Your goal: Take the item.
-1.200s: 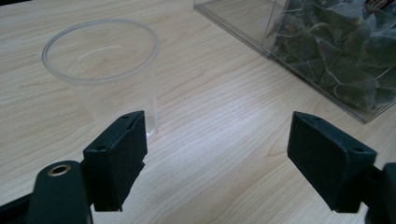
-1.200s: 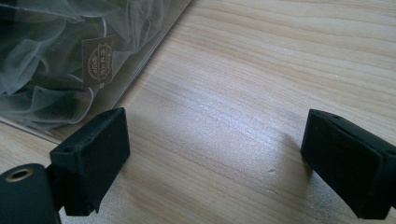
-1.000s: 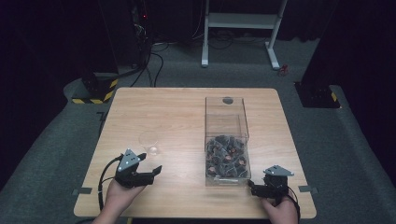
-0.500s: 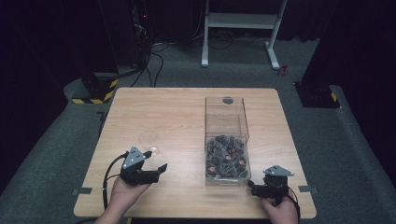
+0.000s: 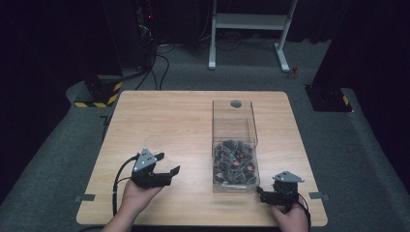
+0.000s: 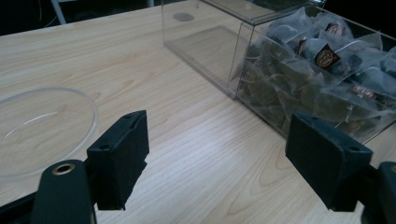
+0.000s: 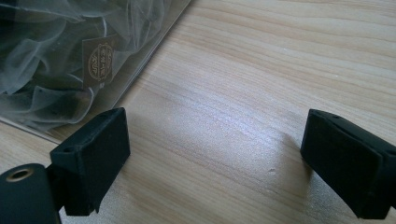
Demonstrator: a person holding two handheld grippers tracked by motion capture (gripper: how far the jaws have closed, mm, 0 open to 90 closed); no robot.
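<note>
A clear plastic box (image 5: pixel 234 121) stands lengthwise right of the table's middle. Its near half holds several mesh tea bags (image 5: pixel 234 163) with brown tags; the far half is bare. The left gripper (image 5: pixel 168 163) hovers open left of the box, jaws turned toward it. In the left gripper view its jaws (image 6: pixel 219 163) are spread wide, with the tea bags (image 6: pixel 322 79) ahead at right and a clear round dish (image 6: pixel 42 126) at left. The right gripper (image 5: pixel 263 193) rests low by the box's near right corner. It is open (image 7: pixel 215 163) with bare wood between its jaws and tea bags (image 7: pixel 70 56) at upper left.
The wooden table (image 5: pixel 159 116) has open surface left of and beyond the box. A faint clear dish (image 5: pixel 153 143) lies just ahead of the left gripper. A small dark round mark (image 5: pixel 236 103) sits at the box's far end. Dark floor, cables and a white stand lie behind the table.
The left gripper has moved a little to the right and forward, turning its jaws toward the box. The right gripper has stayed put.
</note>
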